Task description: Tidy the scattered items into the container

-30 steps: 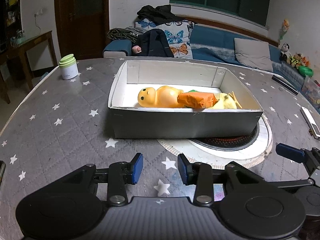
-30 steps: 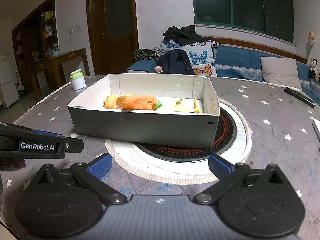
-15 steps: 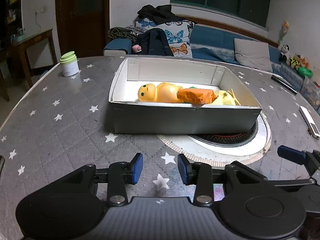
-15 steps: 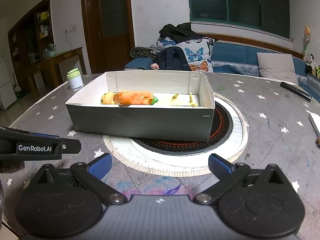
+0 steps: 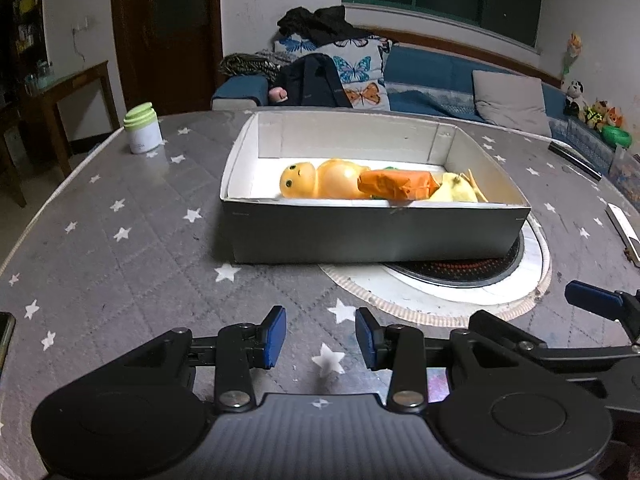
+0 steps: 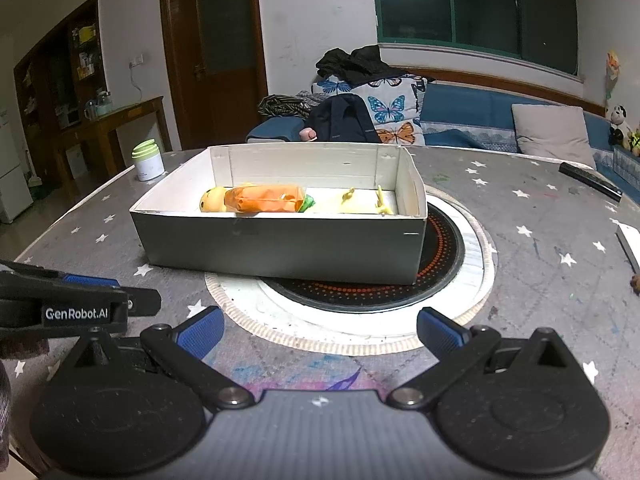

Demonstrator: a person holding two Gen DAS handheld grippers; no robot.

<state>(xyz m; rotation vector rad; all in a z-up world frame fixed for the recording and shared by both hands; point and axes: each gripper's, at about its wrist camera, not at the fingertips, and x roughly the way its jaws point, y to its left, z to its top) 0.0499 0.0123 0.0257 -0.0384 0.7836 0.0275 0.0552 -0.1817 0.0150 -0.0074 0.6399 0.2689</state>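
Observation:
A grey cardboard box (image 5: 372, 232) with a white inside stands on the table, partly over a round hob; it also shows in the right wrist view (image 6: 280, 244). Inside lie a yellow-orange doll figure (image 5: 320, 180), an orange packet (image 5: 396, 186) (image 6: 264, 199) and a pale yellow toy (image 5: 460, 192) (image 6: 360, 202). My left gripper (image 5: 321, 338) is empty, its jaws a narrow gap apart, low over the table in front of the box. My right gripper (image 6: 318, 330) is wide open and empty, in front of the hob.
A white jar with a green lid (image 5: 141, 130) (image 6: 147, 160) stands at the far left. A round hob (image 6: 440, 248) is set into the star-patterned table (image 5: 120, 240). A remote (image 6: 590, 178) and white objects (image 5: 624, 228) lie at the right. A phone edge (image 5: 5, 340) shows at the left.
Both grippers have drawn back a little from the box, which looks slightly farther away. Jaw openings are unchanged.

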